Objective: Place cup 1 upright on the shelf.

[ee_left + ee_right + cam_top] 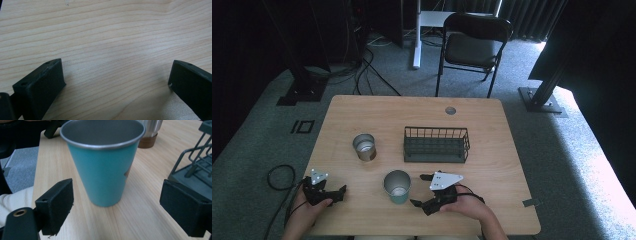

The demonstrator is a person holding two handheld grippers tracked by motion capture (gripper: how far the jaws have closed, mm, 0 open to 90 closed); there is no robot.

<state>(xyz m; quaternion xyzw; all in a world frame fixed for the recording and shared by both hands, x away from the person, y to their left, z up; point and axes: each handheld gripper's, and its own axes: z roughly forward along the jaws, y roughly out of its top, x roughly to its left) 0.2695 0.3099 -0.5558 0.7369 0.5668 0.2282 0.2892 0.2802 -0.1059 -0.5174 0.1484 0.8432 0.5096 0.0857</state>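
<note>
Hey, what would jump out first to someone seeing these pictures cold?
The teal metal cup standing upright near the table's front edge, framed between the open right gripper. Behind it stand a silver steel cup with a brown base and a dark wire basket.

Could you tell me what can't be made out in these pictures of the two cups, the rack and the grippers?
- Teal cup: a small mark on its side in the right gripper view, blurred and curving out of sight.
- Steel cup: its top cut off by the upper edge there.
- Wire rack: mostly cut off by the right edge there.
- Left gripper: its jaws too small and dark in the high view.
</note>
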